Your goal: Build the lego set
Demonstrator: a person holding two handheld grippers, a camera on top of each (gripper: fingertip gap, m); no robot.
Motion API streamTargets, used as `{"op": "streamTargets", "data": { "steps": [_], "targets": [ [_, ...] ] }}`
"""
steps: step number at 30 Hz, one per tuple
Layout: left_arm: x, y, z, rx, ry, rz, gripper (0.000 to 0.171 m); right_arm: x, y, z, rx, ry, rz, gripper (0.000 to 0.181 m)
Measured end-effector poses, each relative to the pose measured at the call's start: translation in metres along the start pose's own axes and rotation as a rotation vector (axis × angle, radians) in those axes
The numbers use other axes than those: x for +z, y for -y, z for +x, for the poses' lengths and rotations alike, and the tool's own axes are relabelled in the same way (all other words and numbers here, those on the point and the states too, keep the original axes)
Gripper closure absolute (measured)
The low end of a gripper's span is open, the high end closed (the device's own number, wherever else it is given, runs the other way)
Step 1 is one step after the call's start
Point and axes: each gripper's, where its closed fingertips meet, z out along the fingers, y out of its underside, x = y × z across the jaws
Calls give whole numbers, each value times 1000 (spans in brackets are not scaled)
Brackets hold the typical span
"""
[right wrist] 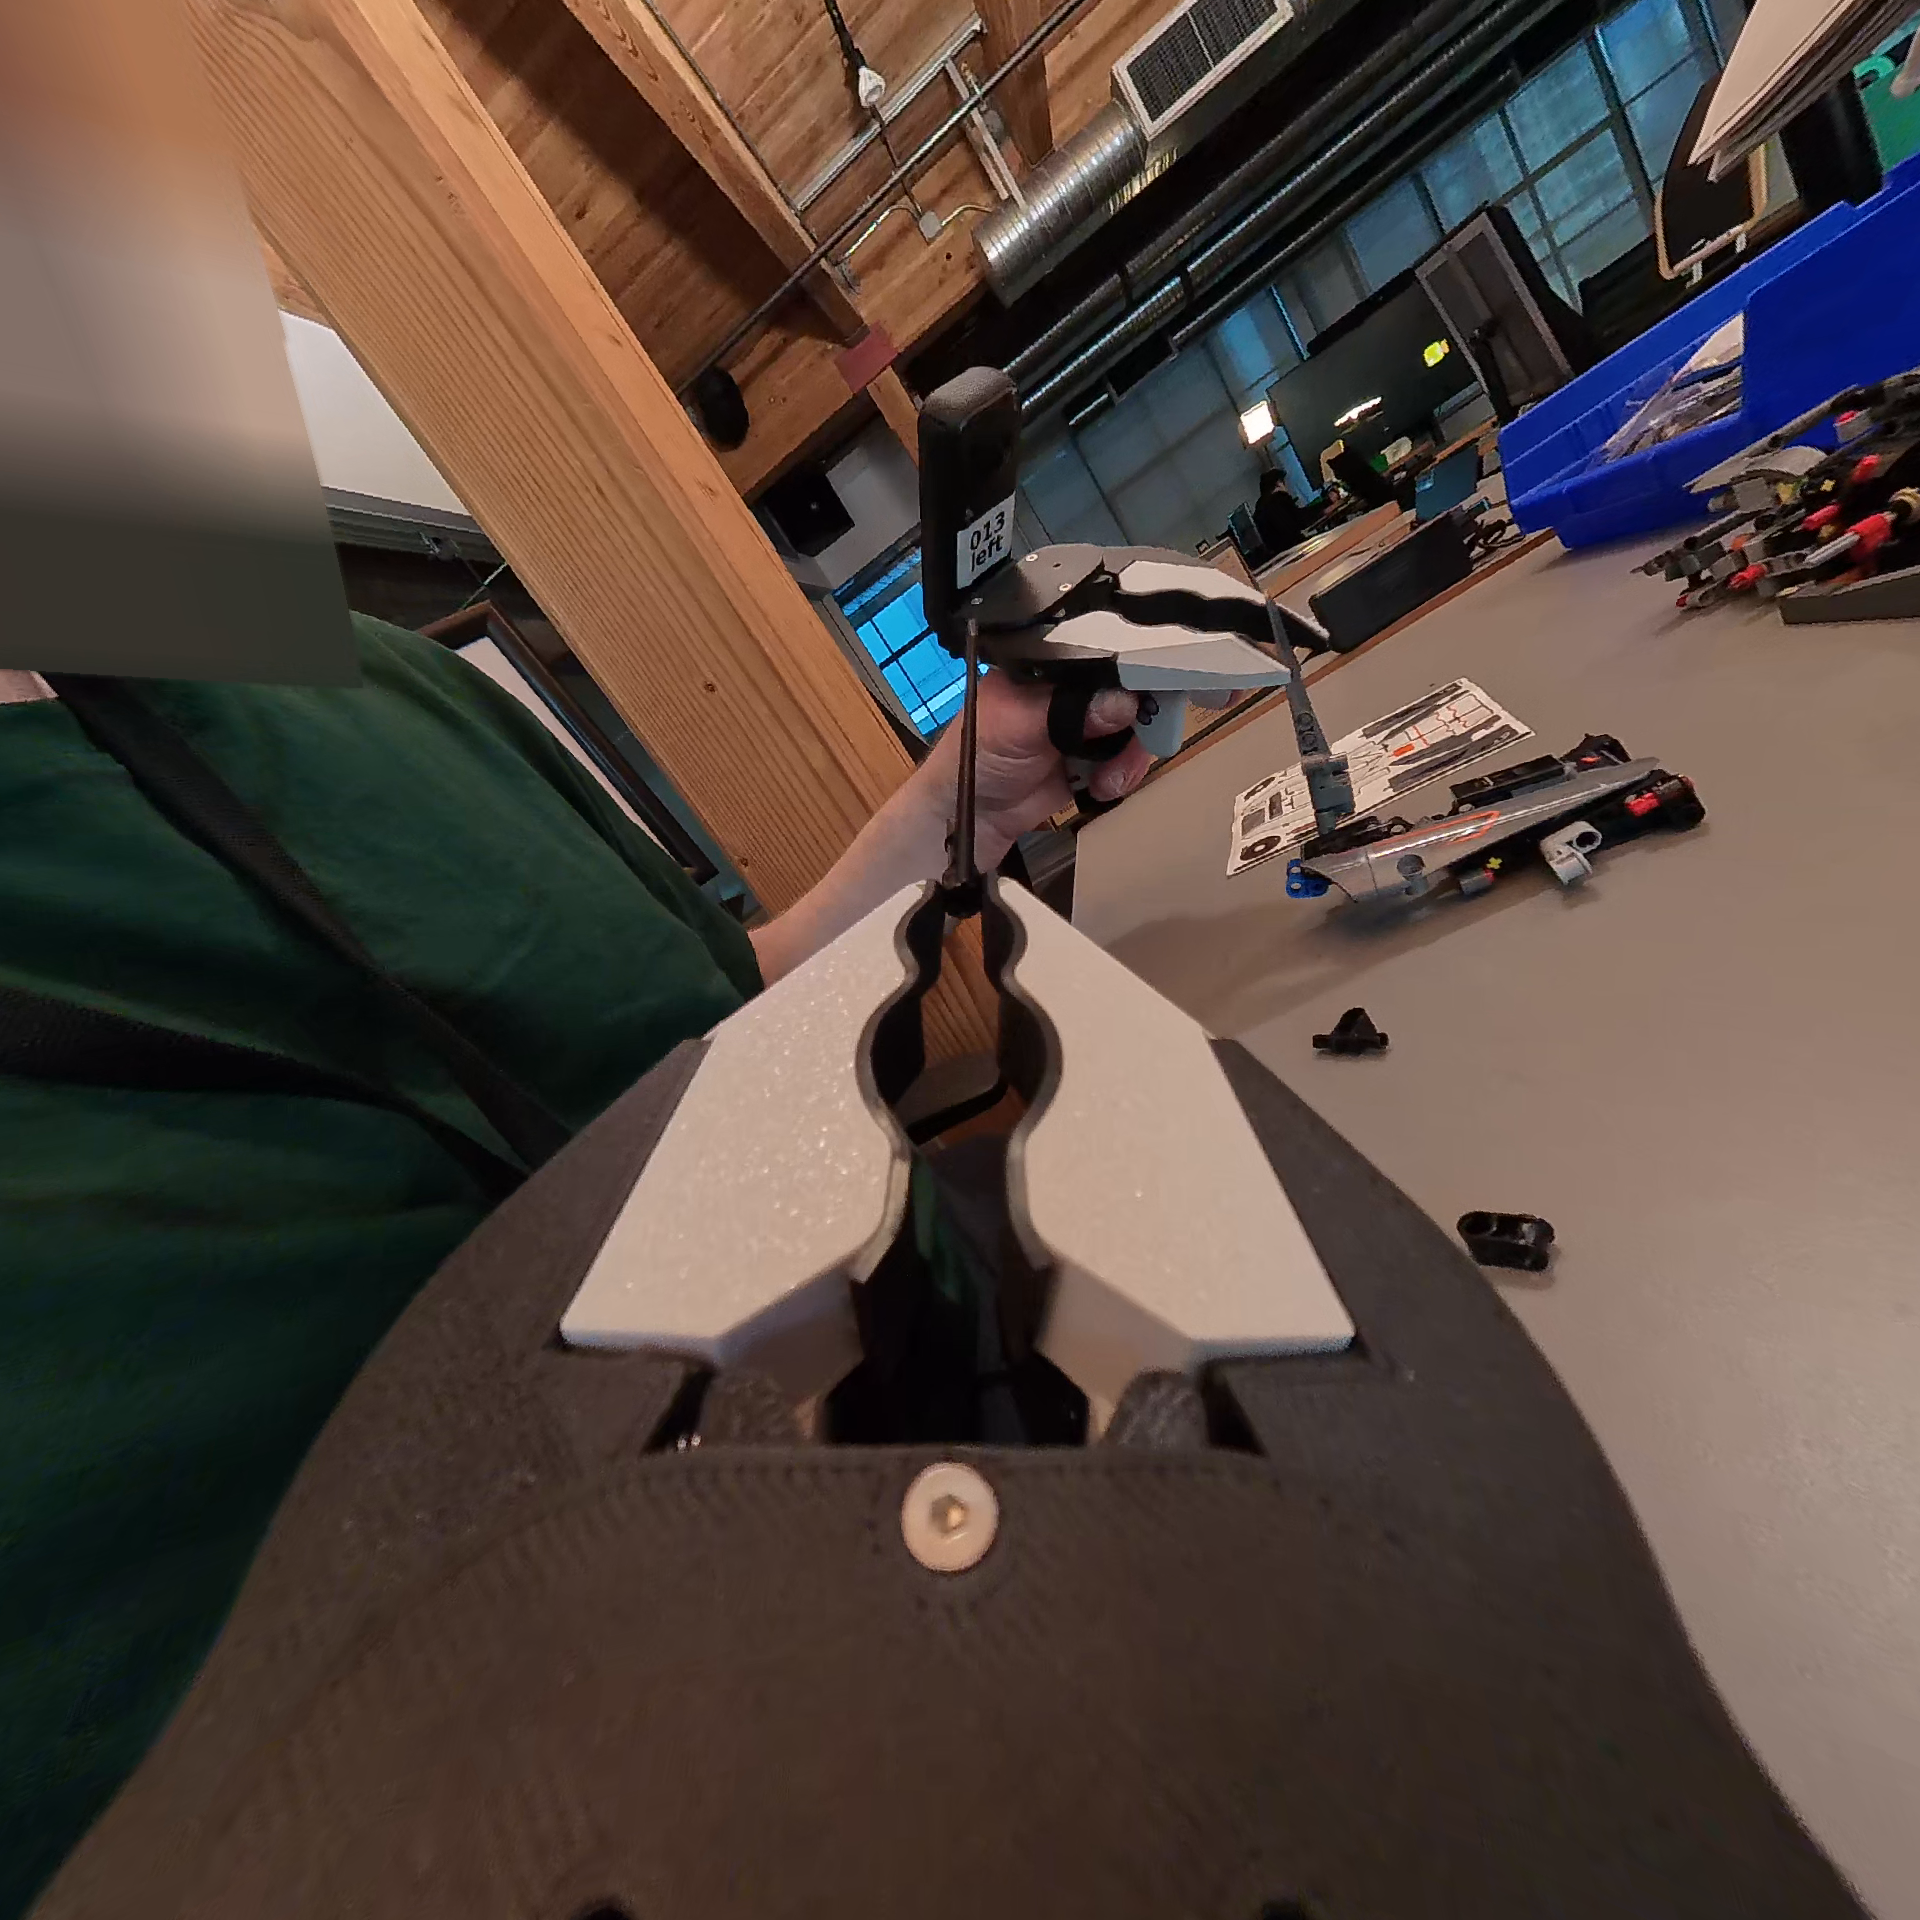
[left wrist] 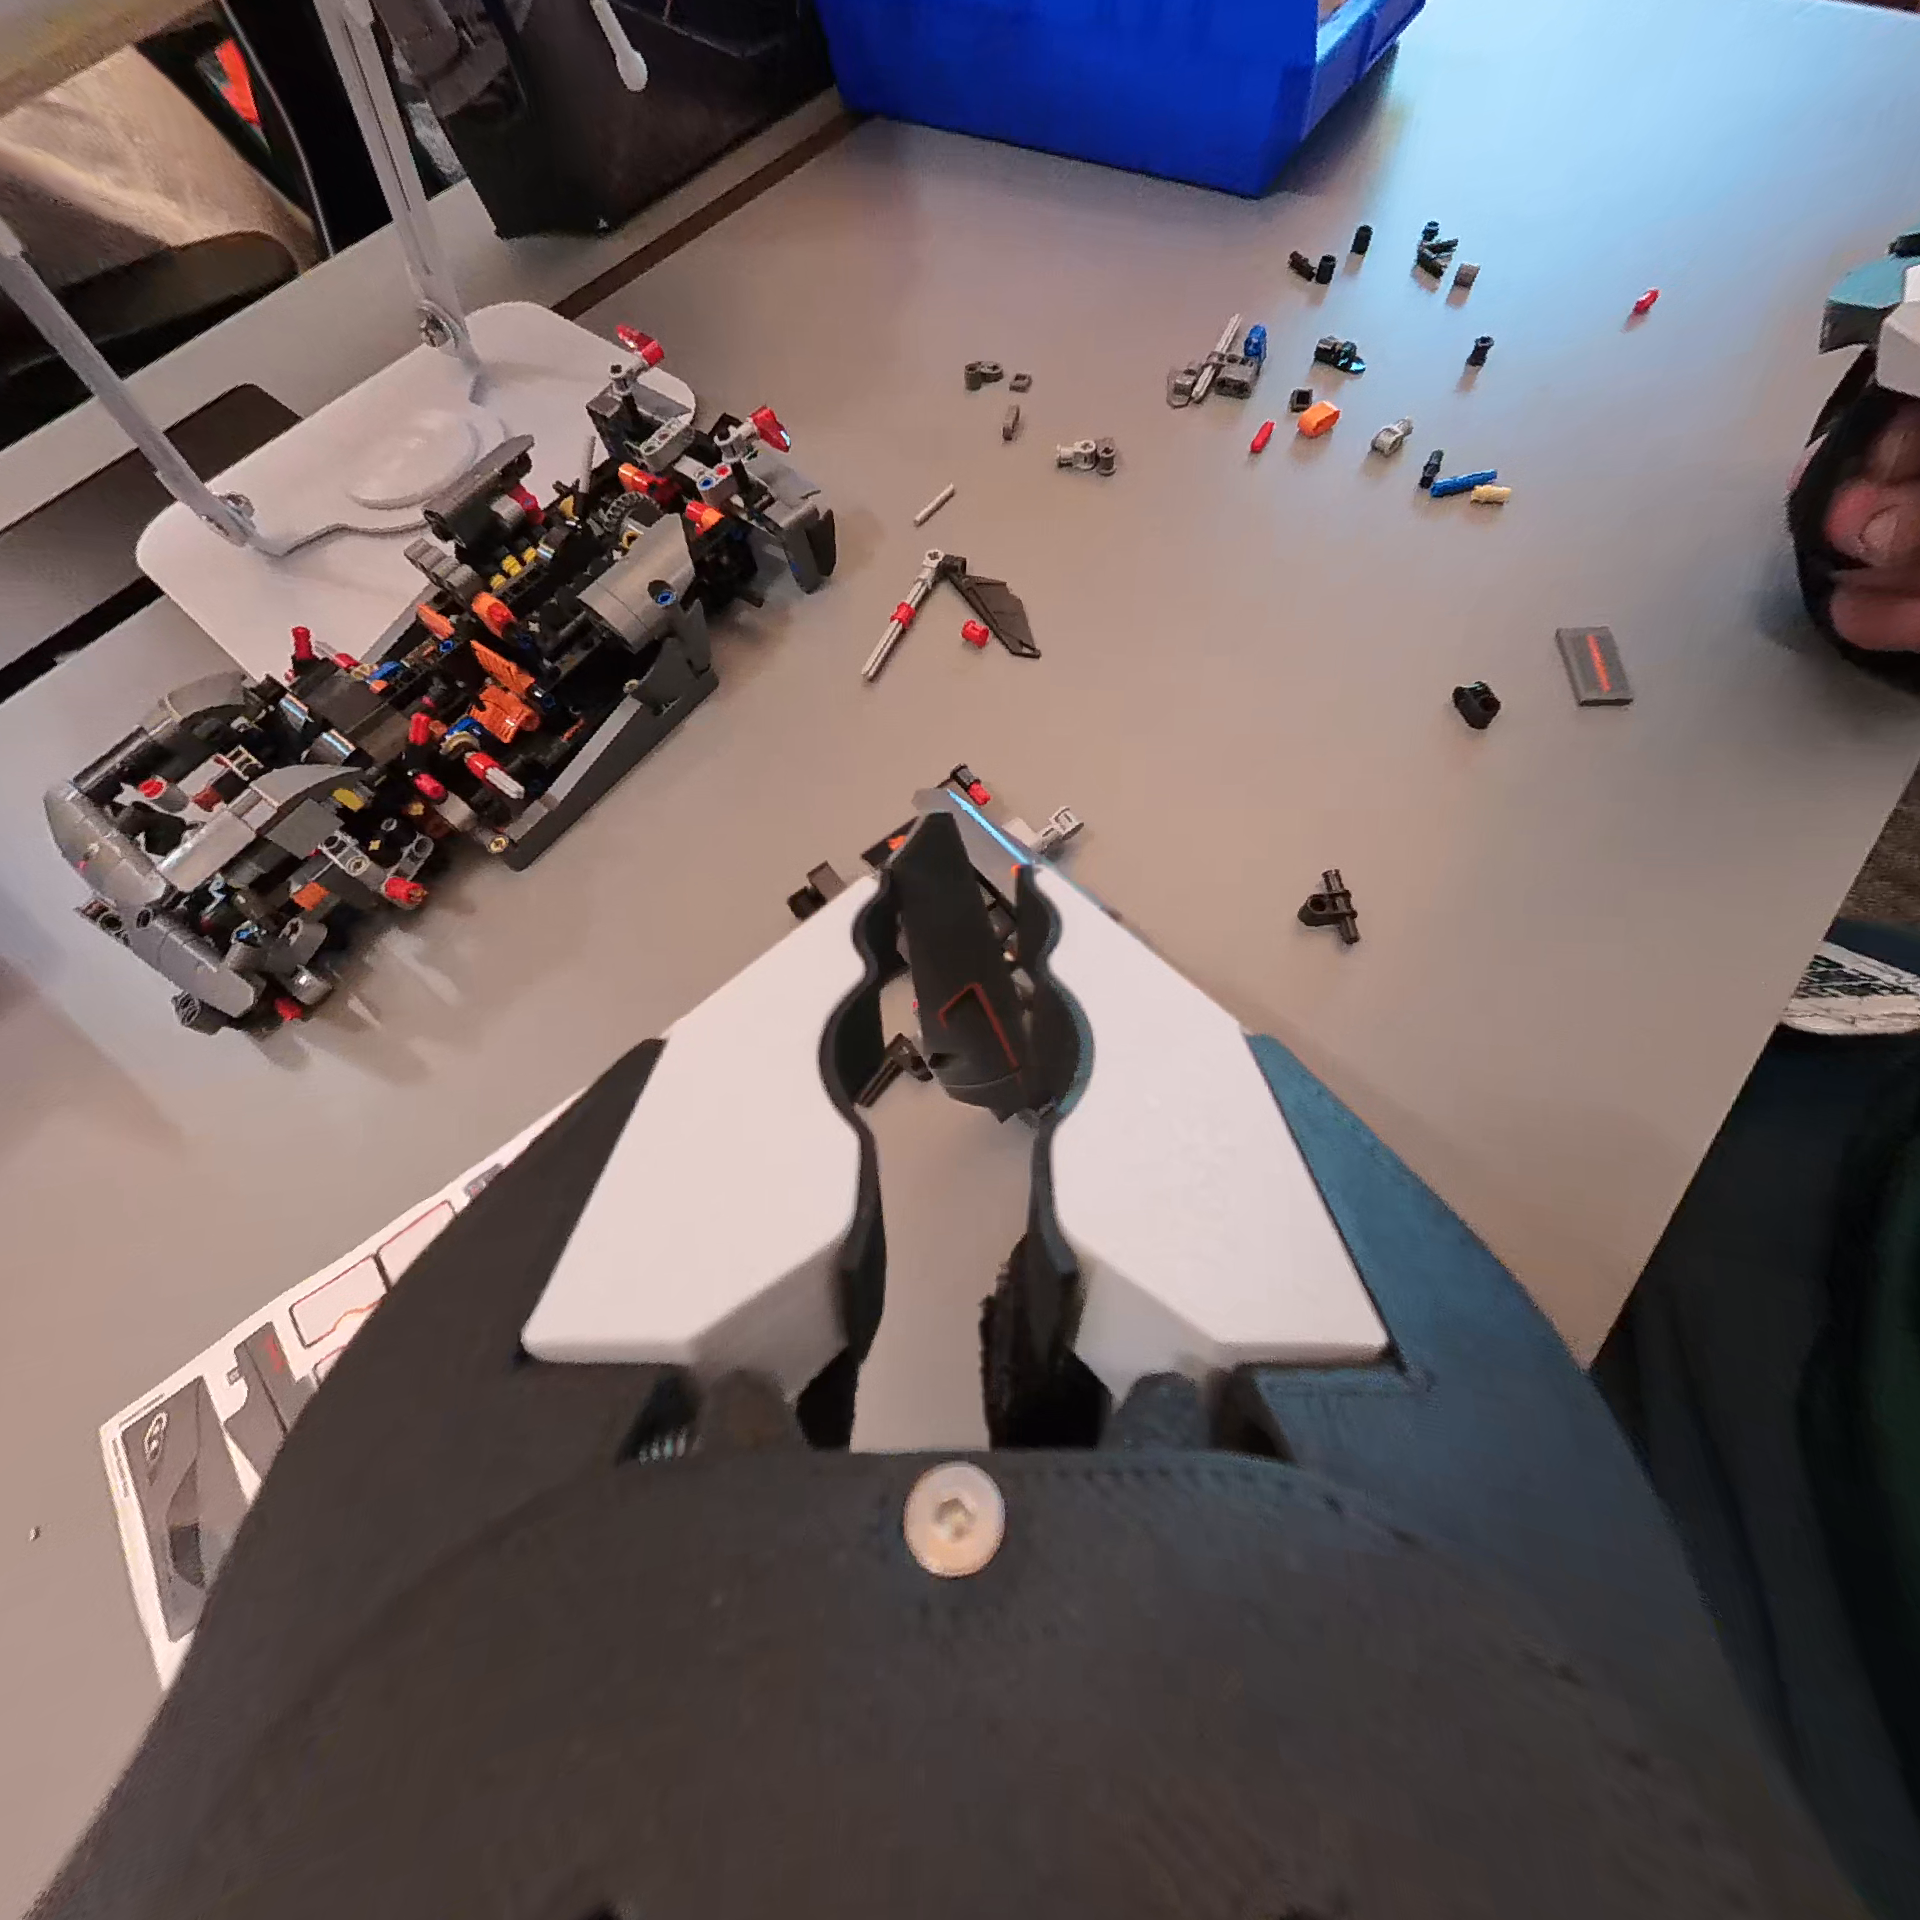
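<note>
A grey worktop [left wrist: 1195, 644] carries a half-built lego car [left wrist: 416, 686], grey and black with red and orange pins, lying well to the left of the left gripper [left wrist: 956, 894]. The left gripper's white fingers [left wrist: 748, 1122] stand narrow, closed on a long black panel [left wrist: 961, 997] with thin orange lines. In the right wrist view this gripper [right wrist: 1288, 649] hangs over a smaller grey and black lego section [right wrist: 1507, 831] that rests on the worktop, and a thin grey beam [right wrist: 1304, 727] rises from that section to the fingertips. A hand [right wrist: 1039, 758] grips its handle from below, forearm reaching out from a green sleeve [right wrist: 312, 935]. A white label sits on the black camera post above; its writing is left unread.

Loose small pieces [left wrist: 1340, 384] are scattered beyond the left gripper. A printed sticker sheet [right wrist: 1382, 769] lies just beside the smaller section. A blue bin [left wrist: 1122, 83] stands at the worktop's far edge.

The right gripper [right wrist: 966, 904] is lifted off the worktop and points back toward the person, its tips nearly together pinching a thin black rod [right wrist: 966, 748].
</note>
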Motion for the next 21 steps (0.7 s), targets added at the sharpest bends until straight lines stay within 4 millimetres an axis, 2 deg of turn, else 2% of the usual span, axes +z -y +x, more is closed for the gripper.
{"op": "streamTargets", "data": {
  "steps": [8, 11, 17, 21],
  "targets": [
    [-7, -6, -8, 43, 25, -6, 156, 1, -1, 1, 1, -8, -6, 177],
    [-10, -9, -16, 44, 69, -21, 156, 1, -1, 1, 0, -9, -7, 177],
    [-22, -3, -24, 20, 96, 19, 148, 0, -1, 0, -4, -4, -3, 177],
    [-28, 4, -17, 9, 74, 50, 143, 0, 0, -1, -3, 6, 0, 177]
  ]
}}
